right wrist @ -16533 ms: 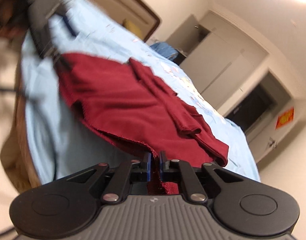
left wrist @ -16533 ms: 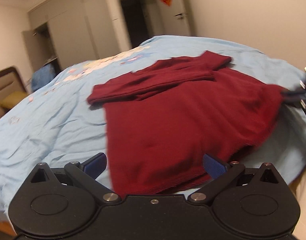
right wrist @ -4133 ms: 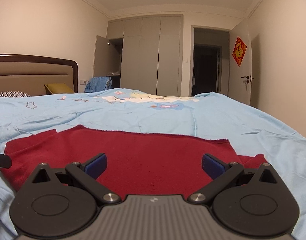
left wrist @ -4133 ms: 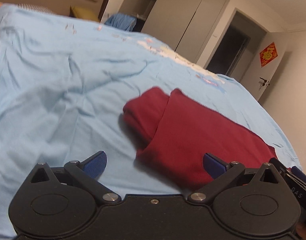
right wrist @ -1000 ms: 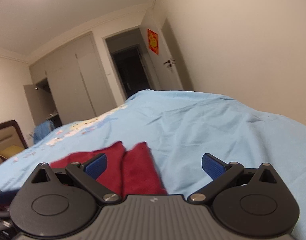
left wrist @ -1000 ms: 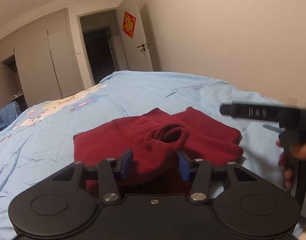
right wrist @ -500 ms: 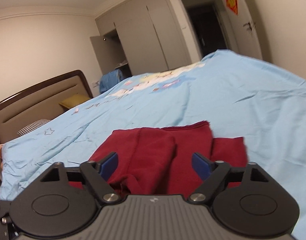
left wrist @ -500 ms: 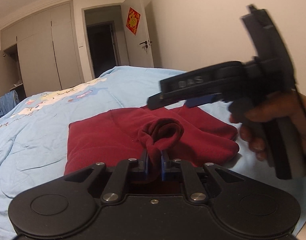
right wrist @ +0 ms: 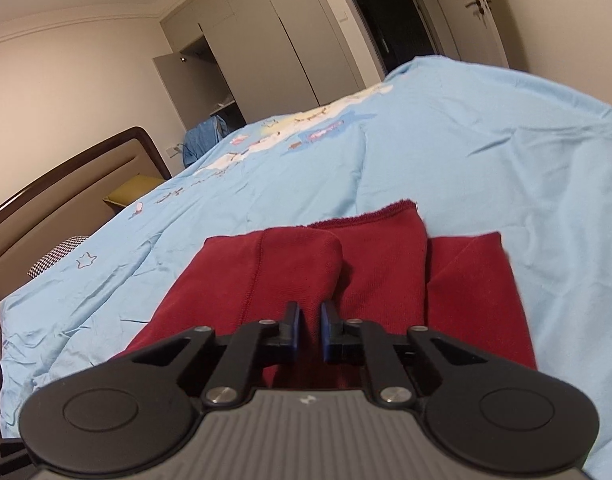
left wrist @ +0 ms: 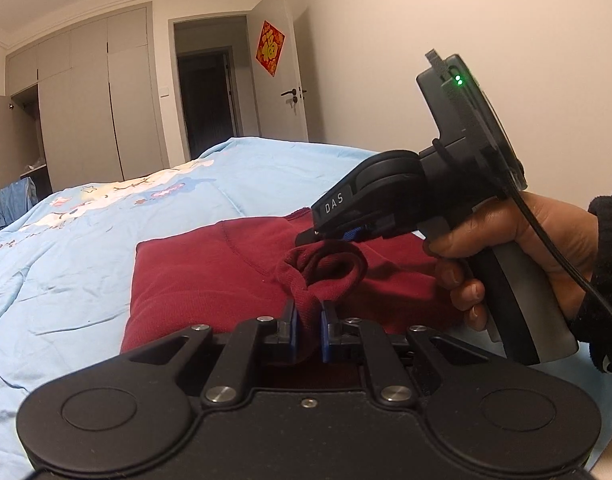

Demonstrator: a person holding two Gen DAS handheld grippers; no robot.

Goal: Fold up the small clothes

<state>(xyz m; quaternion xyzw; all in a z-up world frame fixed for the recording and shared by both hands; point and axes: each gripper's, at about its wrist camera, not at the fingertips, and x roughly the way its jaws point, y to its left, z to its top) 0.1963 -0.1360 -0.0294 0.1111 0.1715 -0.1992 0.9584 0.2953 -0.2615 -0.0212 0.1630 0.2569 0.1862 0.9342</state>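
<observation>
A dark red knit garment (left wrist: pixel 210 272) lies folded on the light blue bed sheet (left wrist: pixel 86 240). My left gripper (left wrist: pixel 308 328) is shut on a bunched-up fold at the garment's near edge, and the cloth rises in a loop just beyond the pads. A hand (left wrist: pixel 506 248) holds my right gripper (left wrist: pixel 306 239), whose tips rest on top of that loop. In the right wrist view, the right gripper (right wrist: pixel 309 320) is shut on a raised fold of the red garment (right wrist: pixel 386 264), with red cloth showing between the blue pads.
The blue sheet (right wrist: pixel 506 160) spreads wide around the garment. A brown headboard (right wrist: pixel 66 184) and a yellow pillow (right wrist: pixel 134 192) lie at the far left. Grey wardrobes (left wrist: pixel 90 112), a dark open doorway (left wrist: pixel 210 104) and a white door (left wrist: pixel 290 92) stand behind the bed.
My right gripper has come down onto the bunched cloth and gone from open to shut on it. My left gripper has kept its hold on the fold.
</observation>
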